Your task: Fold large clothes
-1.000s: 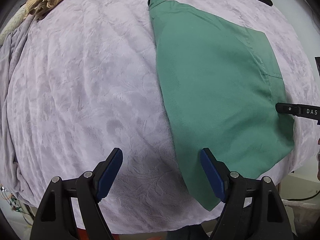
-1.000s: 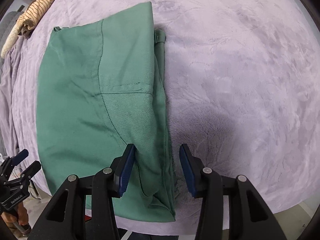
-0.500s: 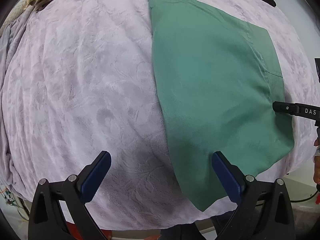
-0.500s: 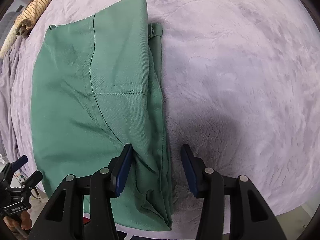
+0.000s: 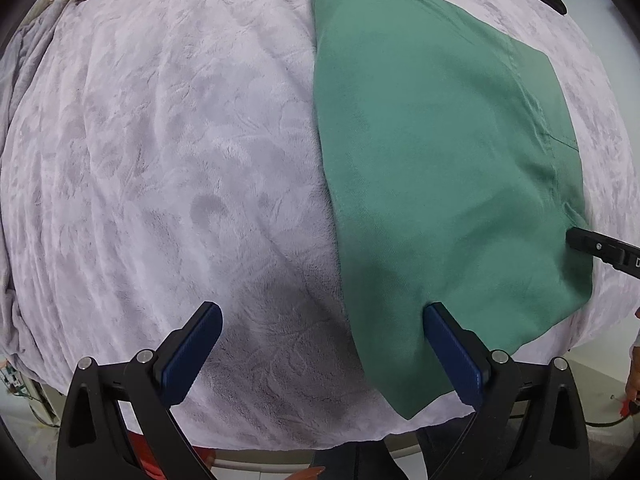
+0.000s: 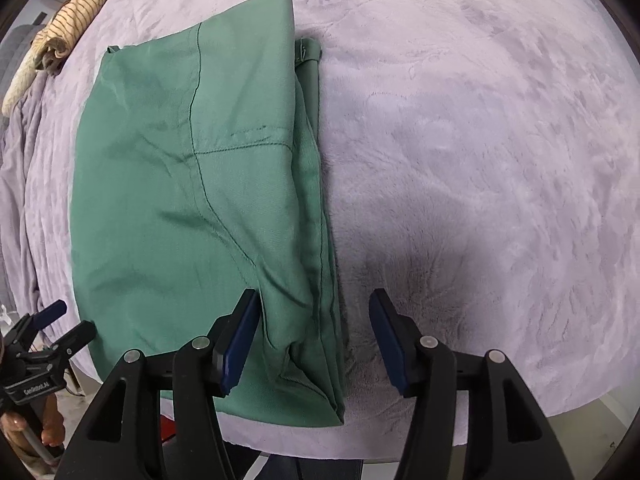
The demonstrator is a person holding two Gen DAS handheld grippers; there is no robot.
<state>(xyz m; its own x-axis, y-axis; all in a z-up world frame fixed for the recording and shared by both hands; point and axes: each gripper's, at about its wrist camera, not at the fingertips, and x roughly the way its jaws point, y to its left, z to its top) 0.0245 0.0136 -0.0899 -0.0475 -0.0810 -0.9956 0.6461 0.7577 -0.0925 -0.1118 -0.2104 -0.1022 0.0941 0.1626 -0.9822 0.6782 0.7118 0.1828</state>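
The green garment lies folded into a long slab on the lilac blanket that covers the bed, with one short end at the blanket's near edge and the other reaching toward the far edge. Seams cross its top layer, and a narrower under-layer shows along its right side in the right wrist view.

The left gripper points down over the near edge with its jaws spread wide, having just been opening. The garment's left edge runs between them, but neither pad presses it.

The right gripper has also just been opening. Its jaws straddle the garment's right edge near the near corner, at a middling gap. The left pad touches the cloth and the right pad stands clear.

A striped cloth lies bunched at the blanket's far left corner.
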